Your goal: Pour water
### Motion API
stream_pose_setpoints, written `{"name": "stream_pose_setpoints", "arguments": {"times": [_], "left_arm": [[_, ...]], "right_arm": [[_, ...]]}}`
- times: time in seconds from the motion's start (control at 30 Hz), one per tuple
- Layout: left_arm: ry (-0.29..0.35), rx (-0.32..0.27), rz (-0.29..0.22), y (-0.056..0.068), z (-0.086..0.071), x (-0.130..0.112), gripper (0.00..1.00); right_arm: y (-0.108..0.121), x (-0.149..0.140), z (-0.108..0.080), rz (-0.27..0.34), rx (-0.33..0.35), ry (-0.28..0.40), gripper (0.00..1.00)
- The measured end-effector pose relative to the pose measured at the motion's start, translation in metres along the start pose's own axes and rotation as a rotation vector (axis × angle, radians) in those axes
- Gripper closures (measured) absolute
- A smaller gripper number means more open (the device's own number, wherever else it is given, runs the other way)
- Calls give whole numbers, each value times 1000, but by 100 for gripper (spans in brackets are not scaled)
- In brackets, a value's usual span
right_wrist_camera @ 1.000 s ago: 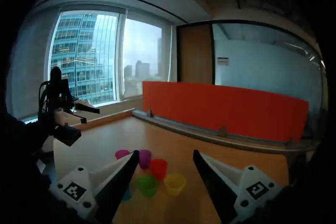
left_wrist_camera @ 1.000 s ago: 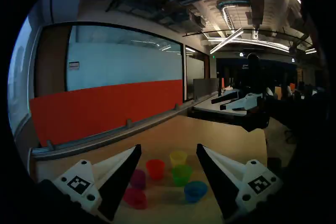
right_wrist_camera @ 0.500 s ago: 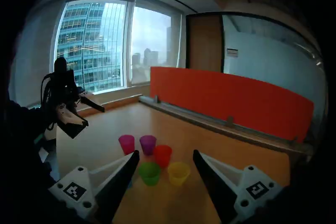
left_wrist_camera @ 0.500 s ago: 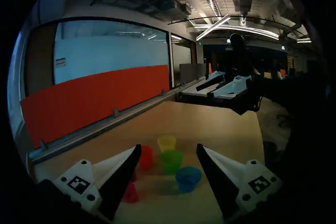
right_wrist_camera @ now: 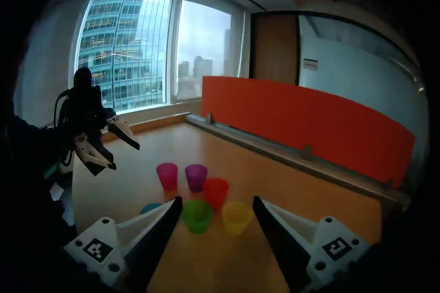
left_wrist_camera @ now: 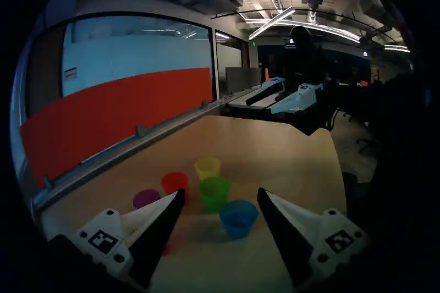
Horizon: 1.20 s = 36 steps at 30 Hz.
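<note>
While both pairs of tongs stand spread wide with nothing between them, no cup has been taken up yet. The left tongs [left_wrist_camera: 219,192] hover over the near edge of the tabletop [left_wrist_camera: 286,155], and the right tongs [right_wrist_camera: 216,199] face the same spot from another side.

Six small plastic cups stand upright in a tight cluster at the middle of the tabletop. In the left gripper view the blue cup [left_wrist_camera: 238,219] is nearest, the green cup [left_wrist_camera: 214,193] is just beyond it and the yellow cup [left_wrist_camera: 207,167] is farther off. The red cup [left_wrist_camera: 175,183] and purple cup [left_wrist_camera: 146,198] stand to their left. In the right gripper view the pink cup [right_wrist_camera: 166,175] stands just beside the purple one, at the far left of the cluster.

These look like thin moulded cups, so they are probably very light when empty and stiff enough to lift, with walls that would bow under a hard squeeze. The sides are smooth and tapered (narrower at the foot), so a loose pinch could let a cup slide downward. Water inside would add weight and slosh when the cup is tipped. The light is dim, and I cannot tell which cup holds water; the blue one may.

The best hold is probably across the wall at about mid-height, below the rim, with one finger on each opposite side and gentle pressure. The blue cup stands at the edge of the cluster with open tabletop around most of it, so it looks easiest to reach. A finger pushed between the inner cups would likely nudge a neighbour.
</note>
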State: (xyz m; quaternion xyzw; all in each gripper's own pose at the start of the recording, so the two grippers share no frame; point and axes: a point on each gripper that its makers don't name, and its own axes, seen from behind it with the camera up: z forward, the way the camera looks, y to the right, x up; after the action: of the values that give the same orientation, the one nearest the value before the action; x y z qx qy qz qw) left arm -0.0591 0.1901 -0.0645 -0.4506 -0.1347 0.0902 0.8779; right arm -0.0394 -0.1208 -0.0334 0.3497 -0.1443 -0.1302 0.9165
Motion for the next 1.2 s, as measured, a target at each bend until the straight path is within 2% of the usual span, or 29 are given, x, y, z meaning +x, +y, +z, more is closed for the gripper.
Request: {"name": "stream_pose_setpoints", "arguments": {"times": [0.27,0.53,0.97,1.2], "left_arm": [[-44,-27,-10,10,13,-28,2],[-79,-52,-13,20,23,-53,2],[-139,-73,-38,27,38,-87,2],[-168,-79,-30,28,50,-100,2]], "right_arm": [[-3,-21,8,-29,12,-41,1],[-2,-39,15,-22,15,-69,1],[-3,-57,23,-14,31,-99,1],[-1,-60,29,-11,35,-108,1]]}}
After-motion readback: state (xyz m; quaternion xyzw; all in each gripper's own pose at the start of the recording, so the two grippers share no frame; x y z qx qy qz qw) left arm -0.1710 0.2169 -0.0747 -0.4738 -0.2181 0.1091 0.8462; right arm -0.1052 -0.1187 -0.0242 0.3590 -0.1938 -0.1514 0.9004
